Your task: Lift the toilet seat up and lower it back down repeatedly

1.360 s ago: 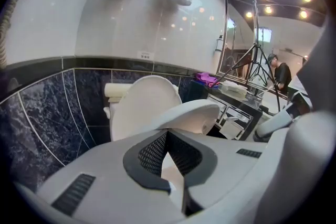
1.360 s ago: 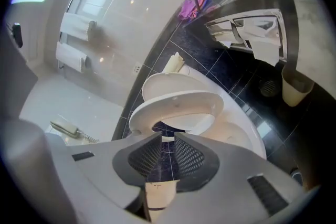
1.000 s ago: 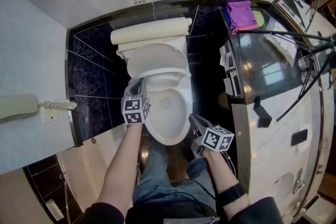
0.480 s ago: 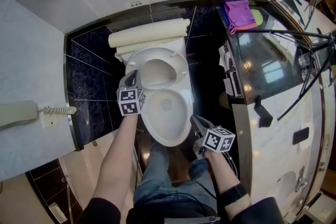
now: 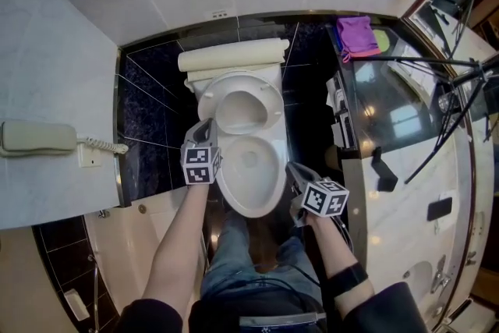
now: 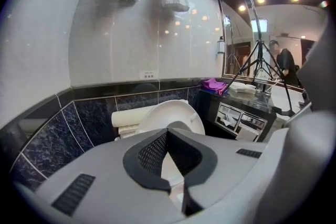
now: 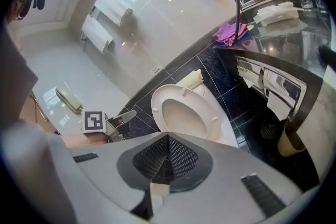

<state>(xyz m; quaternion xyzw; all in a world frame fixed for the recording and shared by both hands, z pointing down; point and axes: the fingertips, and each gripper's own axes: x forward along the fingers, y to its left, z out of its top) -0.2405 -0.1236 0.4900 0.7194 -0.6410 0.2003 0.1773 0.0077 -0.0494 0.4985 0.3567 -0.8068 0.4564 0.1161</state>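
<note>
Seat (image 5: pixel 273 99) stands raised, so we judge lifting done. Our left gripper (image 5: pixel 207 124) and right gripper (image 5: pixel 293 168) are closed, empty. Next we must tip it forward and lower it gently.

The toilet seat (image 5: pixel 271 99) and bowl (image 5: pixel 265 199) are glossy white. The wall tiles (image 5: pixel 152 101) are blue-black and marble-veined, with thin pale joints. The cloth (image 5: pixel 355 33) is purple and the jeans (image 5: pixel 238 265) blue. The grey left gripper (image 5: pixel 207 123) and right gripper (image 5: pixel 292 165) bear black-and-white square markers.
</note>
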